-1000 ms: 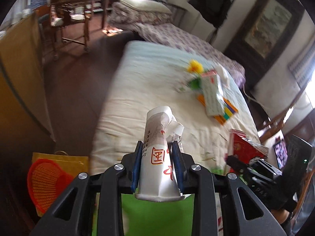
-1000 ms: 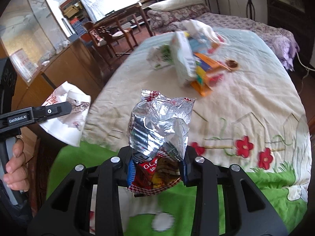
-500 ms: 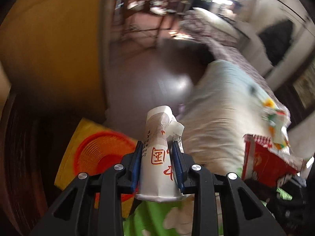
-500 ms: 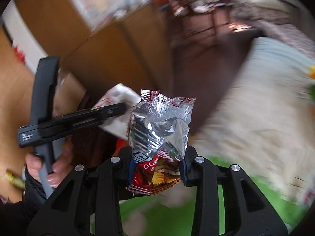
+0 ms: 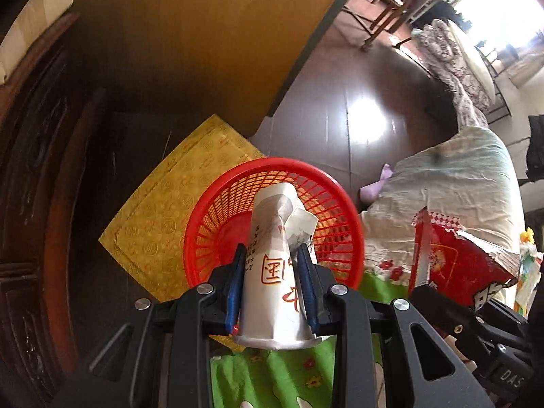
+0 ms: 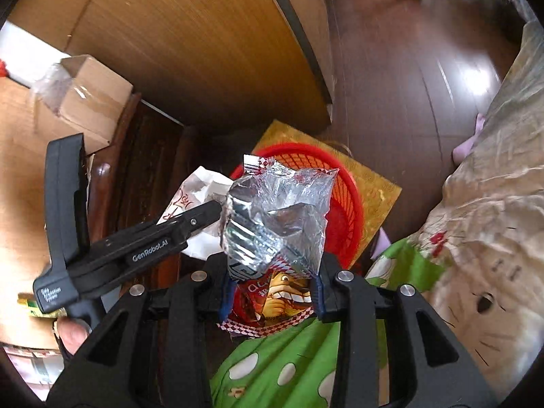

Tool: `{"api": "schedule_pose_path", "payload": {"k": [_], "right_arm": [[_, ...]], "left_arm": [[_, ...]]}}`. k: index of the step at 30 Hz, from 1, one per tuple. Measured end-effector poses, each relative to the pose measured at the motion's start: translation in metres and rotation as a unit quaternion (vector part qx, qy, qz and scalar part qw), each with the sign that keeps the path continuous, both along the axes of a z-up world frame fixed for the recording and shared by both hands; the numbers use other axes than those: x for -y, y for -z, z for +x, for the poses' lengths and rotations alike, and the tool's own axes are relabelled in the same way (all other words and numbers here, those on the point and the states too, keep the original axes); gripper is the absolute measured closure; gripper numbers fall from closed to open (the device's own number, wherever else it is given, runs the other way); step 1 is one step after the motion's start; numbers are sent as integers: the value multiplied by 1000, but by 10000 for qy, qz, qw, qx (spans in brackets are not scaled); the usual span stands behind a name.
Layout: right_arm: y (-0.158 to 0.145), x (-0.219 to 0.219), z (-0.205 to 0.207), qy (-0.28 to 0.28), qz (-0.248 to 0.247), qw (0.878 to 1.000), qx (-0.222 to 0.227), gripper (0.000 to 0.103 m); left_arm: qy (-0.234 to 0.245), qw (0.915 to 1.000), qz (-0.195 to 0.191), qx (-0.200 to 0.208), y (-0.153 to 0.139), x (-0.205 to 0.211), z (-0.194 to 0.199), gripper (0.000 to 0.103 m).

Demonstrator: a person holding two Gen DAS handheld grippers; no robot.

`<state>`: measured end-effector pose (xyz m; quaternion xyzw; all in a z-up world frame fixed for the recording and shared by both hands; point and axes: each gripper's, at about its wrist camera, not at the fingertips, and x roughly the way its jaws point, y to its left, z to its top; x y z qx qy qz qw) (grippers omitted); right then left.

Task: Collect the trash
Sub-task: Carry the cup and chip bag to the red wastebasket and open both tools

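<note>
In the left wrist view, dark carved wooden furniture point(image 5: 37, 170) fills the left edge, its detail lost in shadow. Next to it a yellow patterned paper bag point(image 5: 163, 210) lies flat on the dark floor, partly covered by the round red plastic mesh basket point(image 5: 272, 183). Over the basket's mouth, the left gripper point(image 5: 272, 261) clamps the crumpled white paper cup with red characters point(image 5: 272, 268) between its 2 blue pads; the cup's far end blocks part of the basket floor. Further right, the red snack bag point(image 5: 455, 265) shows only its outer side, with the bed's floral cover point(image 5: 459, 183) behind it.

In the right wrist view, a cardboard box point(image 6: 91, 102) sits upper left, slightly blurred. Below it the left gripper point(image 6: 210, 210) crosses the frame, its tips hidden behind the snack bag; only fingertips point(image 6: 71, 333) of the holding hand show. The right gripper point(image 6: 272, 289) has the red snack bag with silver foil lining point(image 6: 275, 224) between its jaws, which are opening. The foil hides most of the basket point(image 6: 343, 204). The bed cover point(image 6: 493, 231) runs off the right edge.
</note>
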<state>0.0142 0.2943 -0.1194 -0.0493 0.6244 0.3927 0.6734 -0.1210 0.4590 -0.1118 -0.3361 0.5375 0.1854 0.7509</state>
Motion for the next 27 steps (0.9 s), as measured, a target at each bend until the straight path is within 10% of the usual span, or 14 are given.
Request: {"api": "schedule_pose_path", "payload": {"k": [6,20,27], "right_arm": [[12,-8,7,-51,175,9997,-174,34],[-3,31,23,640,411,9971,98,32],[-45,74,18,1119,723,9865,949,26]], "left_arm": [[-248,9994,67,-237,19,-2,5,57],[-349,9991,190,-144,-11,10,-1,37],[239,9973,685,153,-57,52,9,26]]}}
